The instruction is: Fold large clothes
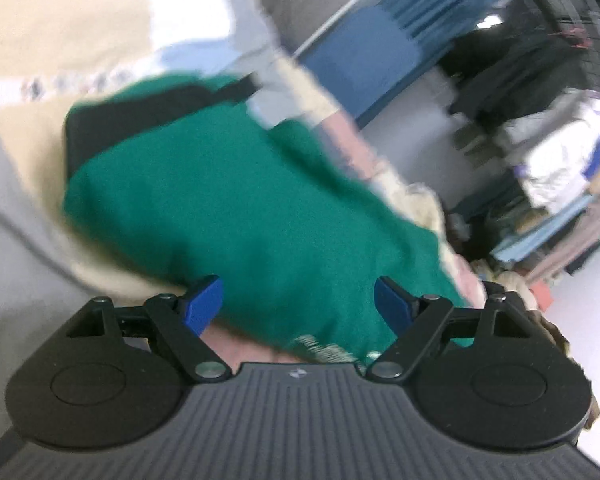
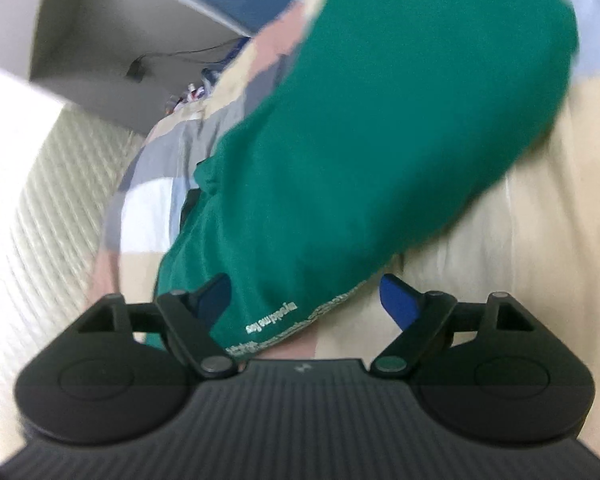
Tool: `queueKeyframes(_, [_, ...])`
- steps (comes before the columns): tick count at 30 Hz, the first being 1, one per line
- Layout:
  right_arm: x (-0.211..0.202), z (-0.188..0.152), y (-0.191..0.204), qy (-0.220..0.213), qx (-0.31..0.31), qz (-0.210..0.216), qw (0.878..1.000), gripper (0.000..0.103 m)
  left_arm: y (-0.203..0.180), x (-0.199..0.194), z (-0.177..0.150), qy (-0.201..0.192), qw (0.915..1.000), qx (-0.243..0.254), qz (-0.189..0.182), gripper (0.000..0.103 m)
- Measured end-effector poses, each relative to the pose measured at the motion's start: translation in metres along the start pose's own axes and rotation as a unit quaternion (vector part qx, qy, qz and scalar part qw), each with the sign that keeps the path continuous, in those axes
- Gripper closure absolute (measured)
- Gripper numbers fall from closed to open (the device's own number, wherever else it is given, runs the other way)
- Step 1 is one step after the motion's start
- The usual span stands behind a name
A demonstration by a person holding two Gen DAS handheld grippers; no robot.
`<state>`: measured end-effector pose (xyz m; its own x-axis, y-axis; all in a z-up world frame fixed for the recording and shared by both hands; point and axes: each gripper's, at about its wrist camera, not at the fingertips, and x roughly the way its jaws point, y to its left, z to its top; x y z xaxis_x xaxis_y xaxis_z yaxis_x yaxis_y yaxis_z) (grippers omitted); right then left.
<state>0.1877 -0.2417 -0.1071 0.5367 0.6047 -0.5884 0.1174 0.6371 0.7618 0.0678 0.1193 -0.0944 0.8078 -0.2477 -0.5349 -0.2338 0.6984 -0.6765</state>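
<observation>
A green garment (image 1: 236,200) lies folded in a thick bundle on a patchwork bedspread of cream, grey, pink and white (image 1: 40,32). My left gripper (image 1: 299,304) is open, its blue pads standing wide apart right over the garment's near edge. The garment also shows in the right wrist view (image 2: 372,152), with small white lettering near its hem. My right gripper (image 2: 306,300) is open too, its pads on either side of that hem, holding nothing. Both views are motion-blurred.
A blue bed frame (image 1: 360,64) and racks of piled clothes (image 1: 560,168) stand to the right. In the right wrist view a grey shelf or box (image 2: 112,28) and a ribbed white surface (image 2: 48,200) lie to the left.
</observation>
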Motion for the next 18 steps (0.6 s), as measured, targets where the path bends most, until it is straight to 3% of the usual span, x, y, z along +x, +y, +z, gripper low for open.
queueKeyframes(3, [0.014, 0.006, -0.012, -0.013, 0.025, 0.000, 1.000, 0.021, 0.022, 0.014, 0.002, 0.025, 0.9977, -0.063, -0.001, 0.016])
queueKeyframes(6, [0.023, 0.016, -0.023, -0.029, 0.048, 0.012, 0.998, 0.021, 0.047, 0.025, 0.001, 0.043, 0.9872, -0.151, -0.028, 0.016])
queueKeyframes(9, [0.029, 0.022, -0.025, -0.035, 0.073, 0.031, 0.996, 0.021, 0.062, 0.032, 0.002, 0.040, 0.9812, -0.186, -0.029, 0.015])
queueKeyframes(12, [0.026, 0.025, -0.024, -0.045, 0.092, 0.047, 0.994, 0.021, 0.074, 0.040, 0.002, 0.038, 0.9708, -0.230, -0.055, 0.014])
queueKeyframes(18, [0.012, 0.026, -0.037, -0.081, 0.150, 0.065, 0.983, 0.021, 0.080, 0.056, -0.001, 0.030, 0.9629, -0.258, -0.074, 0.013])
